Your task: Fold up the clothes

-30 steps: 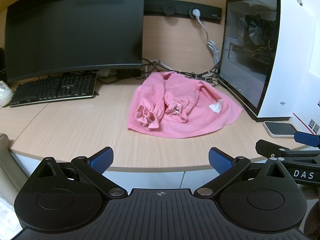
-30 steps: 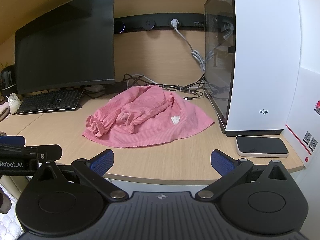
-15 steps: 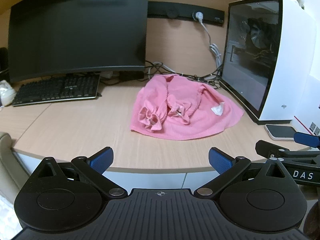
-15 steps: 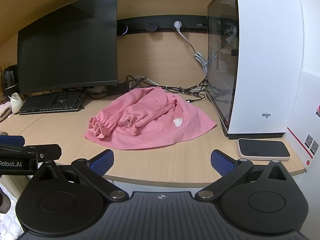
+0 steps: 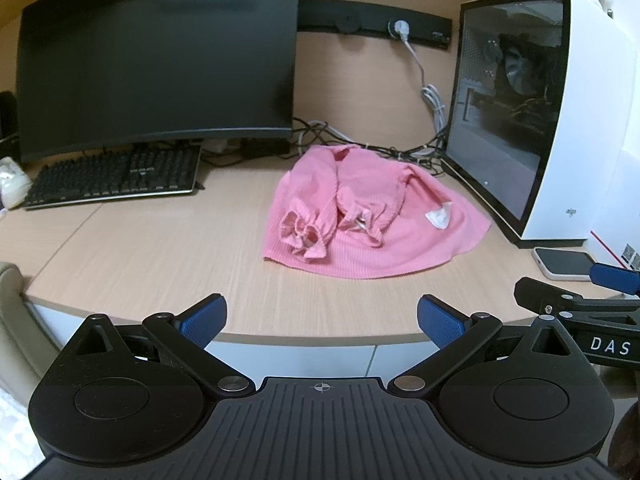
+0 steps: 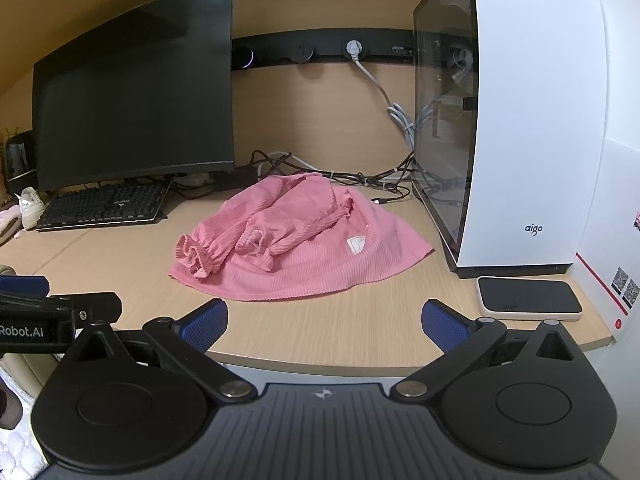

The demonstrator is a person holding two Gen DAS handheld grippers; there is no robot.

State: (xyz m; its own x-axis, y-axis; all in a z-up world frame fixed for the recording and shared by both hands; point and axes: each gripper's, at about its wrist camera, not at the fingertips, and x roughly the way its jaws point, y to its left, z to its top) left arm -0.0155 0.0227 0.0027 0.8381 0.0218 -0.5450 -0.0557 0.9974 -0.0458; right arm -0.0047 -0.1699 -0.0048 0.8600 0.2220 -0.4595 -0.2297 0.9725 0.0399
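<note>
A pink ribbed top (image 5: pixel 372 216) (image 6: pixel 304 248) lies crumpled on the wooden desk (image 5: pixel 160 264), both frilled-cuff sleeves folded over its body and a white label showing. My left gripper (image 5: pixel 320 320) hovers at the desk's front edge, open and holding nothing, well short of the top. The right gripper (image 6: pixel 324 322) is likewise open with nothing in it, at the front edge just before the garment's hem. Each gripper's side shows in the other's view, the right gripper's arm (image 5: pixel 576 300) and the left gripper's arm (image 6: pixel 56 312).
A black monitor (image 5: pixel 156 68) and keyboard (image 5: pixel 112 178) stand at back left. A white computer case (image 6: pixel 520 132) fills the right, with cables (image 6: pixel 360 180) behind the top. A phone (image 6: pixel 528 298) lies at the front right. Bare desk (image 6: pixel 120 264) lies left of the garment.
Both grippers have drawn slightly closer to the desk and risen a little; the garment appears nearer the view's middle. The top itself has not moved, and the fingers stay open.
</note>
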